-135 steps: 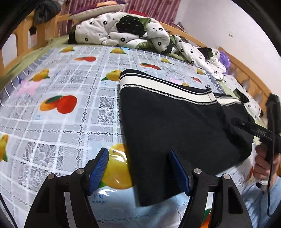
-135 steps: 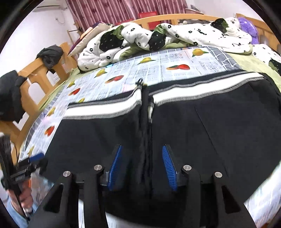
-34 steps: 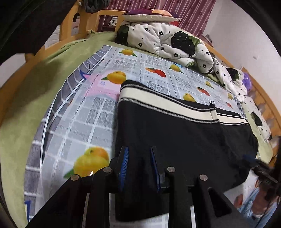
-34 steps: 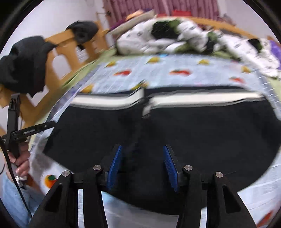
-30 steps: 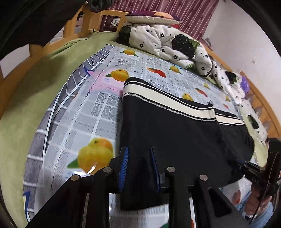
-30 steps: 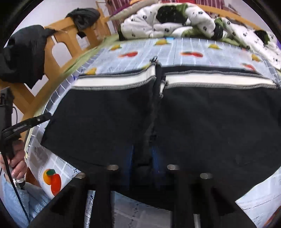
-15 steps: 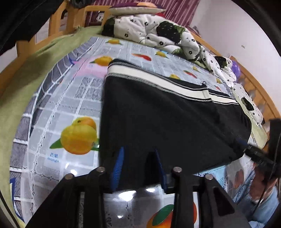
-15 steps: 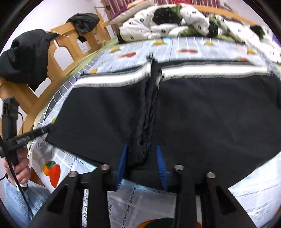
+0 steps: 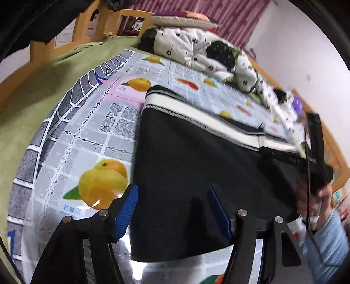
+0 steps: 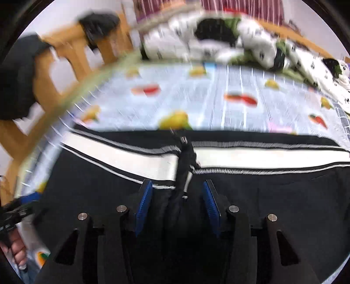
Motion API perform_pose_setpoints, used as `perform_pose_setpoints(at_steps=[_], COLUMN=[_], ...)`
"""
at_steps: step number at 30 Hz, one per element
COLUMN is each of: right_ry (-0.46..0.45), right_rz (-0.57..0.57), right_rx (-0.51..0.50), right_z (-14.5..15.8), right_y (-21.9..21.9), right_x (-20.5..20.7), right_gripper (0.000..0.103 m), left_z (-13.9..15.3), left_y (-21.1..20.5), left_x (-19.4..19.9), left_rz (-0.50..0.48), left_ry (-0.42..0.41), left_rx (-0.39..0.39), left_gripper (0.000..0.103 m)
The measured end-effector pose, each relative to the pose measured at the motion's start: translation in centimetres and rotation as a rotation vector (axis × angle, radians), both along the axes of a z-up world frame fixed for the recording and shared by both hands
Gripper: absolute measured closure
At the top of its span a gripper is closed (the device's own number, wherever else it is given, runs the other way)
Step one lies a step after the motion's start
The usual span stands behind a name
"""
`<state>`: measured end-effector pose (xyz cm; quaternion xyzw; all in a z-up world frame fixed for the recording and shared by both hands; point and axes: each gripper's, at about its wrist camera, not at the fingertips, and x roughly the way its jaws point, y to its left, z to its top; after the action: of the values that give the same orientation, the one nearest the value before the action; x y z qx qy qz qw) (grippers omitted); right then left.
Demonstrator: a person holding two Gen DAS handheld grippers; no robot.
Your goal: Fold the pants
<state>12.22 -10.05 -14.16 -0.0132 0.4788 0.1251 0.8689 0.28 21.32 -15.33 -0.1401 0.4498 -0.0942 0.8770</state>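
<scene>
Black pants (image 9: 196, 170) with a white-striped waistband (image 9: 196, 111) lie spread flat on a fruit-print cloth on a bed. My left gripper (image 9: 172, 201) is open, its blue pads straddling the pants' near left edge, low over the cloth. My right gripper (image 10: 177, 198) is open over the bunched centre seam (image 10: 186, 166) just below the waistband, which also shows in the right wrist view (image 10: 262, 155). The right wrist view is motion-blurred. The right hand-held gripper (image 9: 315, 157) shows at the pants' far side in the left wrist view.
A rumpled black-and-white quilt (image 9: 210, 52) and a pillow (image 9: 183, 19) lie at the bed's head. A wooden bed frame (image 10: 72, 54) with dark clothes (image 10: 15, 78) draped on it borders the left. A green sheet (image 9: 39, 91) surrounds the fruit-print cloth (image 9: 91, 135).
Both grippers were shut on the pants' fabric half a second ago and have opened and let go. The right gripper has moved forward toward the waistband.
</scene>
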Motion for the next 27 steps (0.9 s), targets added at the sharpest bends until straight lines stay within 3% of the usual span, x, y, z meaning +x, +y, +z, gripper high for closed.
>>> perform_pose_setpoints(at_steps=[1,4,5,7,8,11,15,24,27], right_ry=[0.028,-0.101,-0.082,-0.010,-0.025,-0.042,-0.069,-0.122,-0.093], right_rz=[0.025,-0.035,-0.060,-0.059,-0.052,-0.051,-0.102,-0.194,-0.216], right_rx=[0.016,0.102,0.142,0.073,0.052,-0.002,0.058,-0.104,-0.075], right_z=[-0.8,0.3,0.0,-1.9,-2.0,-0.5,1.4,1.6,0.5], right_y=[0.2,-1.4,-1.9,-1.2,-1.0,-0.7,-3.0,-8.2,-10.1], right_x=[0.7,0.0,0.0,0.6,0.4,-0.7,-4.2,-12.1,-12.7], right_gripper=[0.092,0.091,0.091,0.089,0.088,0.074,0.059,0.058,0.058], left_z=[-0.3,-1.1,-1.2,-1.3,-1.2,-1.2,-1.2,-1.2,-1.2], left_y=[-0.1,0.8,1.0,0.8,0.7,0.6,0.2,-0.1,0.2], left_x=[0.2,0.3,0.2,0.4,0.5,0.4,0.1,-0.6,-0.9], left_rz=[-0.007,0.025,0.024,0.009,0.008,0.005,0.009,0.038,0.042], left_ry=[0.019,0.037,0.031,0.039,0.041,0.051,0.045,0.033,0.046], left_rx=[0.018,-0.031,-0.043,-0.027,-0.017,-0.038,-0.022,-0.004,-0.035], left_gripper=[0.040,0.040,0.040,0.040,0.040,0.040,0.040,0.040,0.042])
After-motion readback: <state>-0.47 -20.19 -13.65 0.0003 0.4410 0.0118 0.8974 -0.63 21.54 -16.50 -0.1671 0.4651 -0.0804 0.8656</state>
